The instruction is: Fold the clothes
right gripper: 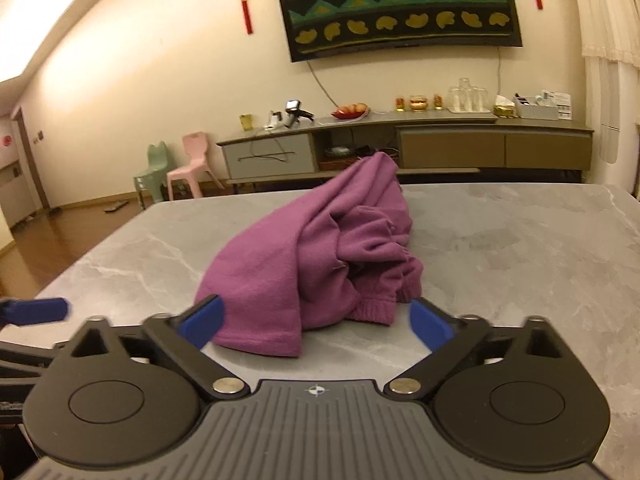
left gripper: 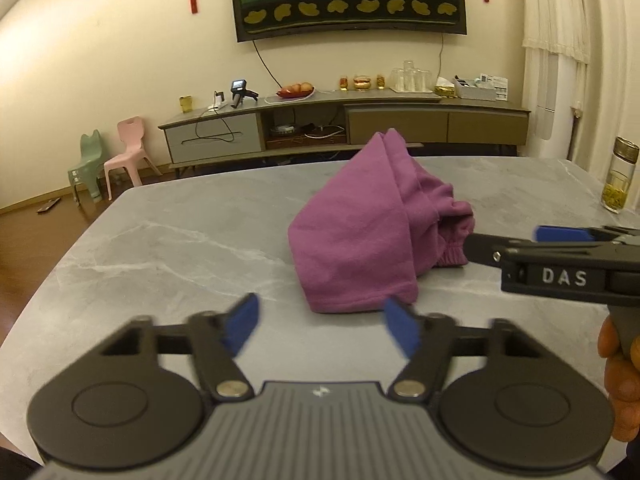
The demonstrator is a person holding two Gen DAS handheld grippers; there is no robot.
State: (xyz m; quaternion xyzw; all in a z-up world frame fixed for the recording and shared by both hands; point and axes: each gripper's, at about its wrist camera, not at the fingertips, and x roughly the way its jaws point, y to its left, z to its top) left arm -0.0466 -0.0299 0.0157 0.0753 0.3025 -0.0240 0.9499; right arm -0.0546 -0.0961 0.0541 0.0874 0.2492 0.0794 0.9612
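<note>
A purple fleece garment (left gripper: 356, 232) lies bunched in a heap on the grey marble table (left gripper: 160, 248), with an elastic cuff (left gripper: 454, 254) showing at its right side. My left gripper (left gripper: 322, 326) is open just short of the garment's near hem, nothing between its blue pads. My right gripper (left gripper: 508, 240) comes in from the right, close to that cuff. In the right wrist view the garment (right gripper: 280, 272) fills the middle; my right gripper (right gripper: 316, 322) is open with the near hem lying between its pads, which do not press on it. A blue pad of the left gripper (right gripper: 36, 310) shows at the left edge.
A glass bottle (left gripper: 618, 176) with yellow contents stands at the table's right edge. A person's hand (left gripper: 620, 380) holds the right gripper's handle. Beyond the table are a low TV cabinet (left gripper: 344, 120) and two small plastic chairs (left gripper: 128, 152) on the wooden floor.
</note>
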